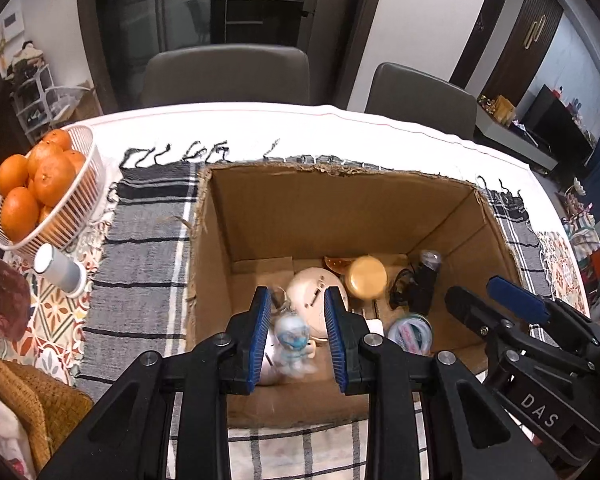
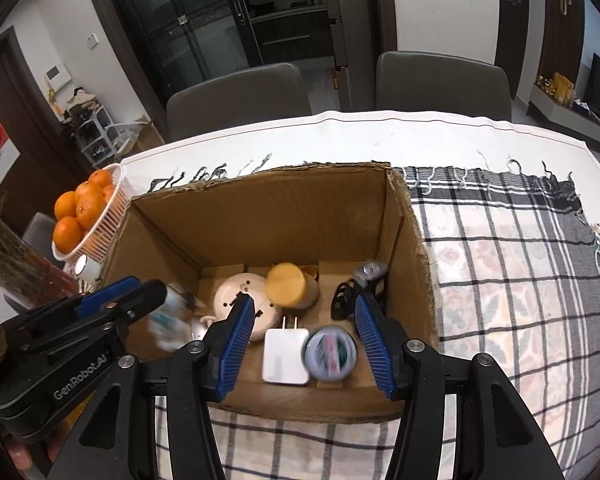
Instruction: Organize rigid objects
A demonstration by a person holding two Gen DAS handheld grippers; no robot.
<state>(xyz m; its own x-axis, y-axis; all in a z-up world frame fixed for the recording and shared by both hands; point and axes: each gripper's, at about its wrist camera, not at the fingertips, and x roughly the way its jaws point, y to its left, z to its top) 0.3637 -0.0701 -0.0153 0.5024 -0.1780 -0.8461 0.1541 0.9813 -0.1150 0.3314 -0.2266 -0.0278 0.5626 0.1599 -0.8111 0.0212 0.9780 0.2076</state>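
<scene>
An open cardboard box (image 1: 260, 216) (image 2: 260, 216) stands on the checked cloth. Inside lie a white round device (image 1: 312, 286) (image 2: 236, 292), a yellow-lidded jar (image 1: 367, 276) (image 2: 290, 285), a black gadget (image 1: 418, 286) (image 2: 346, 298), a white charger plug (image 2: 284, 354) and a round clear tub (image 2: 330, 354) (image 1: 412, 332). A small blue-white figurine (image 1: 294, 344) (image 2: 170, 320) is blurred between my left gripper's (image 1: 298, 340) open fingers, over the box. My right gripper (image 2: 304, 344) is open above the charger and tub, holding nothing.
A white basket of oranges (image 1: 40, 192) (image 2: 88, 216) and a tipped white cup (image 1: 58, 268) stand left of the box. A wicker item (image 1: 32, 408) is at the near left. Two grey chairs (image 1: 228, 76) stand behind the table.
</scene>
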